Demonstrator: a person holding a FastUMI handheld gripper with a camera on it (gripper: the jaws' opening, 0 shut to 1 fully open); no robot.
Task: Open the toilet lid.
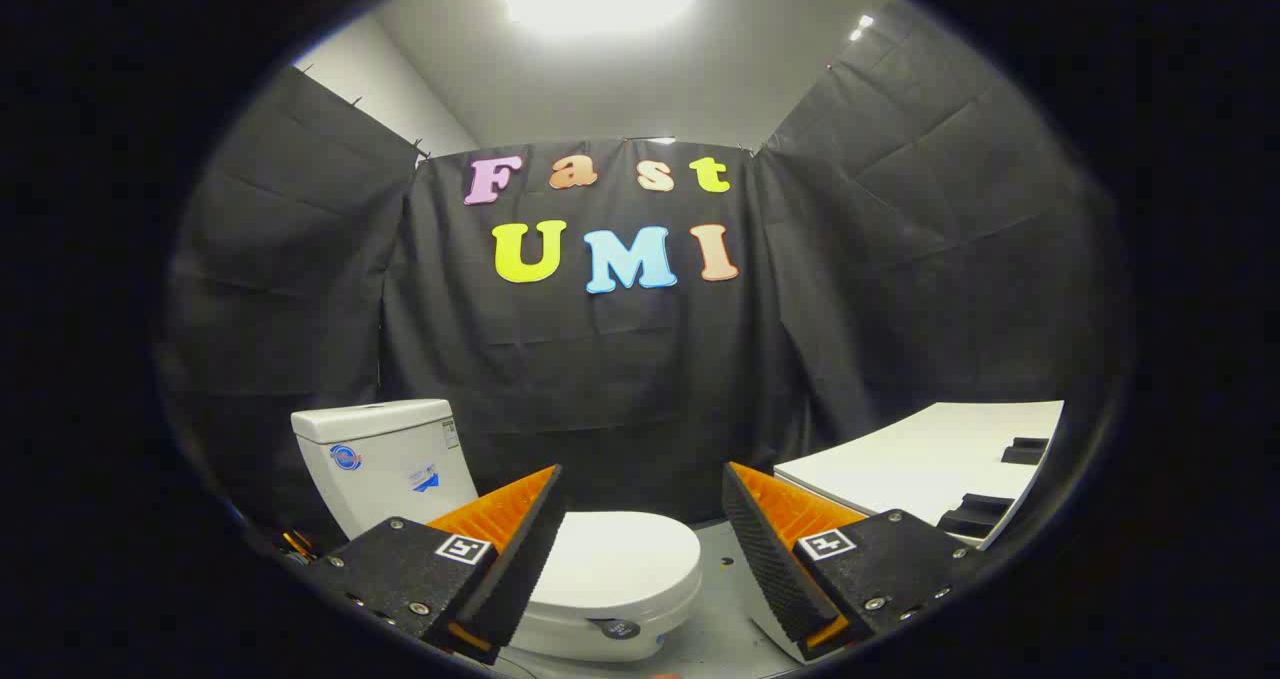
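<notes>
Gripper view: gripper [640, 549] held with fingers spread wide, nothing gripped. Toilet lid [620, 559] seen down, between and beyond fingers, cistern [385, 459] behind. Risk judged: smooth lid edge missed, fingers slipped off.

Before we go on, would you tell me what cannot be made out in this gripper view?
- Toilet lid: its near left edge sits behind the left finger of the open gripper.
- Tank stickers: too small to read.
- Toilet base: cut off below.
- White table: its near end is hidden by the right finger.
</notes>
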